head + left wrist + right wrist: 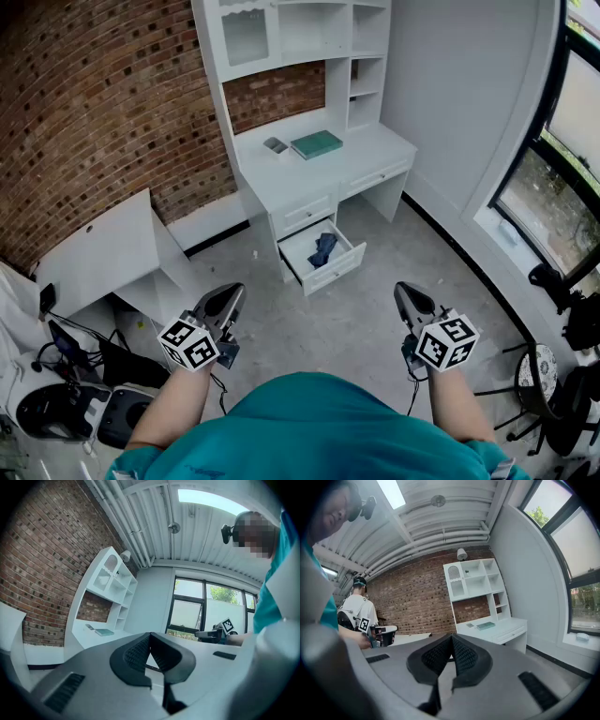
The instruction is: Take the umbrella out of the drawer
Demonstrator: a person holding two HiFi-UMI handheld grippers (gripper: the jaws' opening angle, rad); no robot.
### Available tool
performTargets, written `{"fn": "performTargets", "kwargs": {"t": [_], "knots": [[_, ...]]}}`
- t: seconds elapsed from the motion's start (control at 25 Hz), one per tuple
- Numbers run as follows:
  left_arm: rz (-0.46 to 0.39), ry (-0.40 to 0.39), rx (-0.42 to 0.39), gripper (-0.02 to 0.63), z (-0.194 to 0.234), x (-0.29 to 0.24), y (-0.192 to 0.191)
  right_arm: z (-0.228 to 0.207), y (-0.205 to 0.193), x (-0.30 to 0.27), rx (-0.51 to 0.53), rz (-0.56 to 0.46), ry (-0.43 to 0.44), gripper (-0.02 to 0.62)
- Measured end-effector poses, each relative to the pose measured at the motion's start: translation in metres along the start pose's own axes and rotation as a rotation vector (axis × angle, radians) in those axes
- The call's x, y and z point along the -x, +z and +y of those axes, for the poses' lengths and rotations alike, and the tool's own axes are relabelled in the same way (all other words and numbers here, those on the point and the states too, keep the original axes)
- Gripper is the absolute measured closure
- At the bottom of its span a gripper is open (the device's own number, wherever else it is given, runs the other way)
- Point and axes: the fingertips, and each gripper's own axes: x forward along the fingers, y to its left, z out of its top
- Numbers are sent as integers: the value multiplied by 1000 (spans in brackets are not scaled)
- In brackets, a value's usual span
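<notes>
left gripper (232, 294), right gripper (403, 291) at bottom: jaws together, empty. dark blue folded umbrella (322, 248) in open white drawer (336, 272), centre.

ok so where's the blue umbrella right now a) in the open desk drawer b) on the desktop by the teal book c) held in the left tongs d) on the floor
a: the blue umbrella lies inside the pulled-out drawer of the white desk, and the left tongs and right tongs are shut and empty.

Bare floor (375, 314) ahead of left gripper (234, 294) and right gripper (404, 291), open drawer (336, 273) beyond, its top uncovered, desk (281, 176) rising behind it
</notes>
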Motion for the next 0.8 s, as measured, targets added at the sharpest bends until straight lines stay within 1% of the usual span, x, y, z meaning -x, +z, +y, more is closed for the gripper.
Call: {"fn": "performTargets", "kwargs": {"t": [0.12,0.28,0.44,0.8], "knots": [[6,-12,-2,591,-12,-2,-5,-4,-4,13,-6,6,-1,575],[14,-8,4,591,-7,-16,1,-13,7,3,-14,12,9,575],[17,15,4,591,-19,-25,3,-29,18,7,-37,-6,35,574],[15,78,3,591,-50,-42,-5,-69,17,29,-35,-10,80,574]]}}
